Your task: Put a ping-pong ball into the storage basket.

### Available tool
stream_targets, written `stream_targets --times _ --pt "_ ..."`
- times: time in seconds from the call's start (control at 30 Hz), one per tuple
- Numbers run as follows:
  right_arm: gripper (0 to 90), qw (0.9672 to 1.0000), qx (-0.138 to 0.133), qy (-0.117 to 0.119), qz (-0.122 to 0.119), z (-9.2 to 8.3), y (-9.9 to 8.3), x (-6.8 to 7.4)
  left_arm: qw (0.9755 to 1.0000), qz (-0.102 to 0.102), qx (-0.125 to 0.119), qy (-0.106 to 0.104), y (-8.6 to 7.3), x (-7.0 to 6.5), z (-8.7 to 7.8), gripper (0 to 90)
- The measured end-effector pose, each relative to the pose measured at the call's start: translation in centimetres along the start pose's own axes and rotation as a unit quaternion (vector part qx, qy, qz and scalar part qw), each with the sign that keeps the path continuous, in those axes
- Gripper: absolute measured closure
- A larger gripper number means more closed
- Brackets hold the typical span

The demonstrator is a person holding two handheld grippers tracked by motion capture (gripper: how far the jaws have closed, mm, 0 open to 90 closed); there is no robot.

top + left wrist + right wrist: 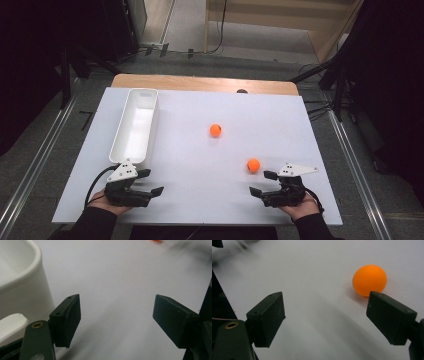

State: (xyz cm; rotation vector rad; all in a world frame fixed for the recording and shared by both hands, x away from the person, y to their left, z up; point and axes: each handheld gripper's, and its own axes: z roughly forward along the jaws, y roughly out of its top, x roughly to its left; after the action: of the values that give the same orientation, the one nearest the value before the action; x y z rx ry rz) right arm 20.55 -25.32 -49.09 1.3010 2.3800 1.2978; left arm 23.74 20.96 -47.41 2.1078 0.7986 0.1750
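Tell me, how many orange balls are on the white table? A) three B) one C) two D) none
C: one orange ball sits near the middle of the table, and a second orange ball lies just ahead of the right gripper; both are outside the white bin.

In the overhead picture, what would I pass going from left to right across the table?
Left gripper → long white plastic tray → farther orange ball → nearer orange ball → right gripper.
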Motion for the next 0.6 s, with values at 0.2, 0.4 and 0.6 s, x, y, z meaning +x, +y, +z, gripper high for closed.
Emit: stream_targets --times 0.2,0.4,0.6 --pt "13.7 1.0 -0.002 0.0 0.002 -0.04 -0.04 -0.05 1.0 0.001 0.002 0.0 -0.02 -0.01 -0.02 23.1" --pt "13.6 1.0 -0.003 0.001 0.004 0.09 0.0 -0.04 1.0 0.001 -0.004 -0.005 0.04 0.0 -0.13 23.1" --pt "13.6 1.0 -0.006 0.0 0.004 0.08 -0.02 -0.1 1.0 0.002 -0.004 -0.007 0.06 0.0 -0.14 23.1"
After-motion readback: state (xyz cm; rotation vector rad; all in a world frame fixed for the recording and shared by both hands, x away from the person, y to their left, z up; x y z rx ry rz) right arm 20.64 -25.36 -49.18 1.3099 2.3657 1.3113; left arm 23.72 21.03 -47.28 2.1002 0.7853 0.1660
